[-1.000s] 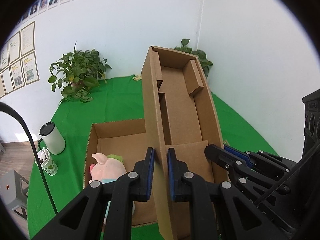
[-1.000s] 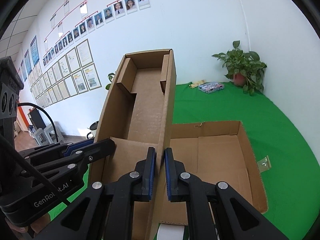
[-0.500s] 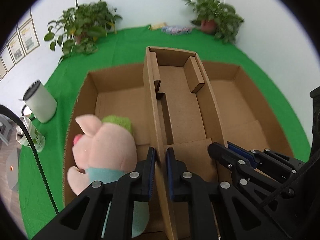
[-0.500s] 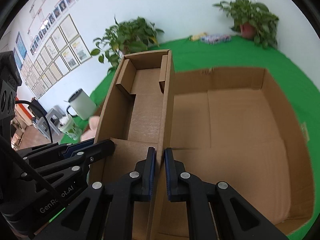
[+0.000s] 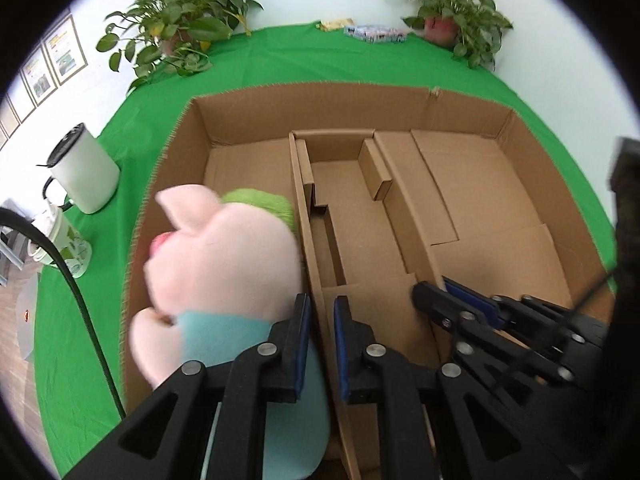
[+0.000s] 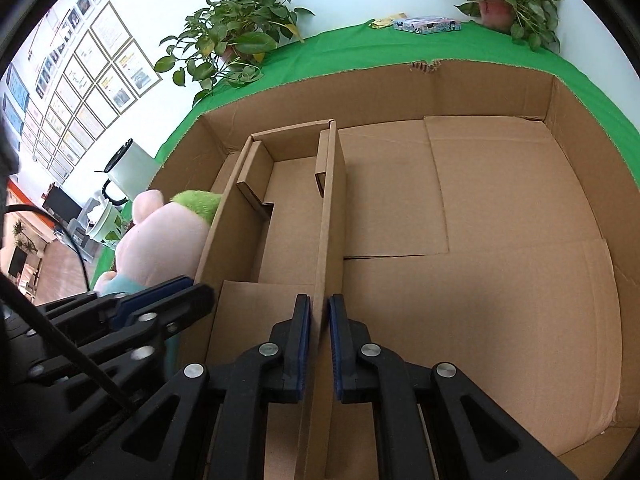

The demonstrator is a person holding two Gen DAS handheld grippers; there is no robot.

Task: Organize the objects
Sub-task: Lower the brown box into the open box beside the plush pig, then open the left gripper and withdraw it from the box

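Note:
A narrow open cardboard tray [image 5: 356, 224] [image 6: 288, 216] sits low inside a large open cardboard box [image 5: 320, 100] [image 6: 480, 80] on the green cloth. My left gripper [image 5: 320, 320] is shut on the tray's left wall. My right gripper [image 6: 319, 320] is shut on the tray's right wall, and it also shows in the left wrist view as the right gripper [image 5: 440, 296]. A pink plush pig [image 5: 224, 264] [image 6: 160, 236] with a green tuft and light blue clothes lies in the big box, pressed against the tray's left side.
A white lidded mug [image 5: 84, 172] and a printed cup [image 5: 68, 244] stand left of the box. Two potted plants [image 5: 184, 36] [image 5: 452, 24] and a small flat packet [image 5: 374, 33] are at the back. A black cable [image 5: 80, 304] hangs at left.
Both grippers carried the tray down from above the big box into it. The cameras tilted downward, and the plush pig now appears much closer beside the tray.

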